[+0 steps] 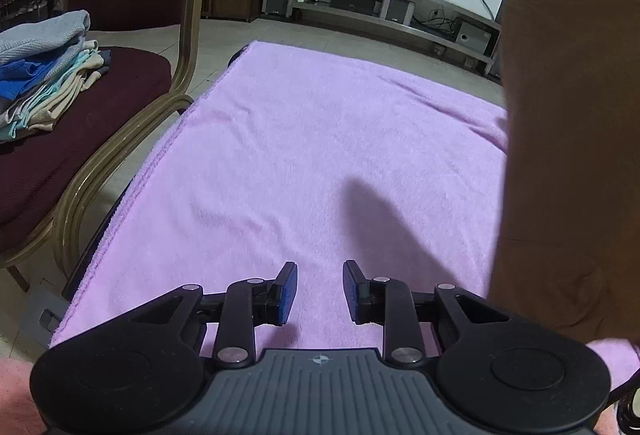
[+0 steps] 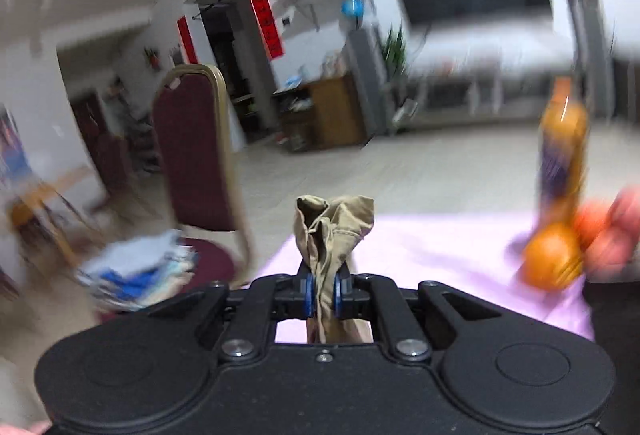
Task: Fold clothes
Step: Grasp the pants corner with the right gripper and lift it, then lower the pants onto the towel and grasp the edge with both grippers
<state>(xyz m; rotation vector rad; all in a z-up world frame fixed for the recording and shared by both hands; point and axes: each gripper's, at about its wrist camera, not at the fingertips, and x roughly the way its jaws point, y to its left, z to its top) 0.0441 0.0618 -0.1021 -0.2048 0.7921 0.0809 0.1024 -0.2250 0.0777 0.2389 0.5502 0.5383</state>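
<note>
A tan garment [image 1: 568, 139] hangs down at the right of the left wrist view, its lower end touching the pink towel [image 1: 304, 155] that covers the table. My left gripper [image 1: 319, 291] is open just above the towel, nothing between its fingers, with the garment to its right. In the right wrist view my right gripper [image 2: 324, 295] is shut on a bunched edge of the tan garment [image 2: 332, 227], which sticks up between the blue pads [image 2: 308, 295]. That view is blurred by motion.
A dark red chair [image 1: 80, 139] stands left of the table with a stack of folded clothes [image 1: 44, 71] on its seat. An orange bottle [image 2: 562, 147] and an orange fruit [image 2: 554, 259] sit at the towel's right side. A TV stand [image 1: 400, 3] lines the far wall.
</note>
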